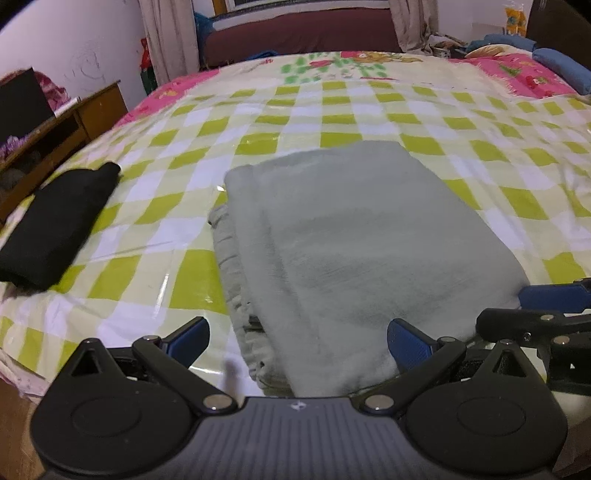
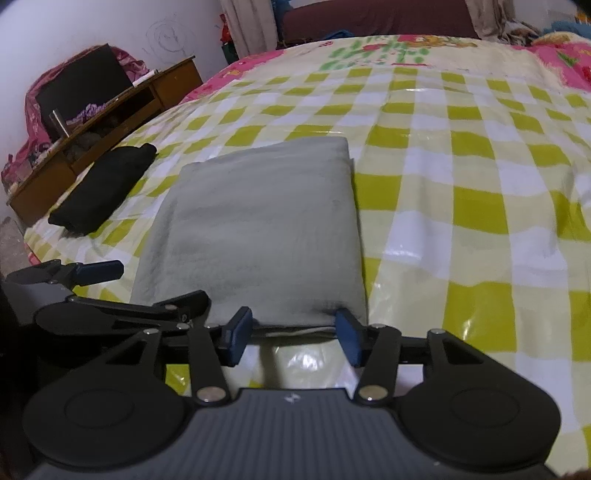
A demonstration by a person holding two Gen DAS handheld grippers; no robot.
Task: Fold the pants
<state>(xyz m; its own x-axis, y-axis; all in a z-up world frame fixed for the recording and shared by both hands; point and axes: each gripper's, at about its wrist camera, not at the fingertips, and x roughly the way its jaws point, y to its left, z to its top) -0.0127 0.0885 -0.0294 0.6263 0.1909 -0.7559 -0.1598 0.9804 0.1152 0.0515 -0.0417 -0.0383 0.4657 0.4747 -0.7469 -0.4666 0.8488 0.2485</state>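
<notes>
The grey pants (image 1: 362,240) lie folded into a thick rectangle on the checked green-and-white bed cover (image 1: 332,110). My left gripper (image 1: 299,341) stands wide open over the bundle's near left part, where several layered edges show; its pads press on nothing. In the right wrist view the pants (image 2: 258,229) fill the middle. My right gripper (image 2: 293,332) is partly open at their near edge, its blue fingertips (image 2: 345,325) level with the fold and not pinching the cloth. The left gripper's blue finger (image 2: 99,271) shows at the left.
A folded black garment (image 1: 55,229) lies on the bed's left side (image 2: 103,188). A wooden desk (image 2: 110,122) stands beside the bed on the left. Blue cloth (image 1: 561,70) and bedding sit at the far right corner. A maroon couch (image 1: 295,33) stands behind.
</notes>
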